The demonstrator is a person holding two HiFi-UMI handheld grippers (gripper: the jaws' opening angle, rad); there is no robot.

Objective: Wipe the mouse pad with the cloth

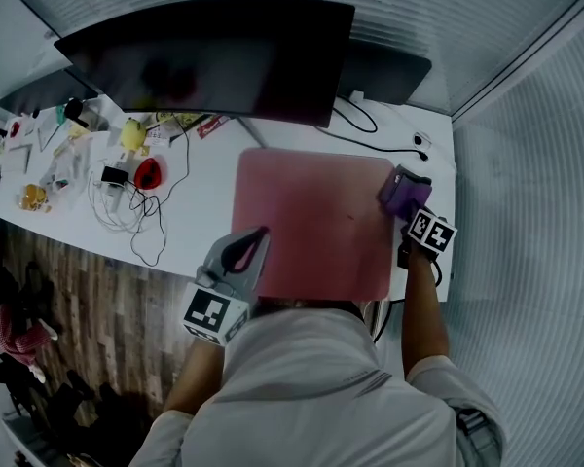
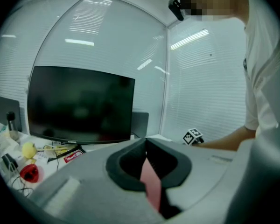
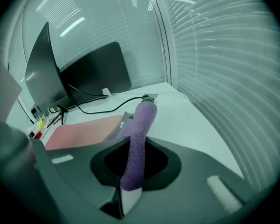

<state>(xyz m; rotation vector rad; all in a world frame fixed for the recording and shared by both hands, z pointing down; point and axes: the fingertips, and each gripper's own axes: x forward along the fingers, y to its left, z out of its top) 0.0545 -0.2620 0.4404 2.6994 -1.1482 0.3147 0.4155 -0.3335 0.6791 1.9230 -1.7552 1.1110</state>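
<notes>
A pink mouse pad (image 1: 316, 222) lies flat in the middle of the white desk (image 1: 209, 188). My left gripper (image 1: 256, 237) is at the pad's front left edge, its jaws shut on that edge. In the left gripper view a strip of the pink pad (image 2: 151, 183) shows between the jaws of the left gripper (image 2: 149, 171). My right gripper (image 1: 403, 198) is at the pad's right edge, shut on a purple cloth (image 1: 407, 191). In the right gripper view the cloth (image 3: 139, 134) stands up from the right gripper (image 3: 130, 183), with the pad (image 3: 84, 132) beyond to the left.
A large dark monitor (image 1: 214, 56) stands behind the pad, with a second dark screen (image 1: 384, 71) to its right and black cables (image 1: 370, 129) beside it. Small clutter lies at the desk's left: a red object (image 1: 148, 172), a yellow one (image 1: 132, 134), white cords (image 1: 127, 207). Blinds line the right wall.
</notes>
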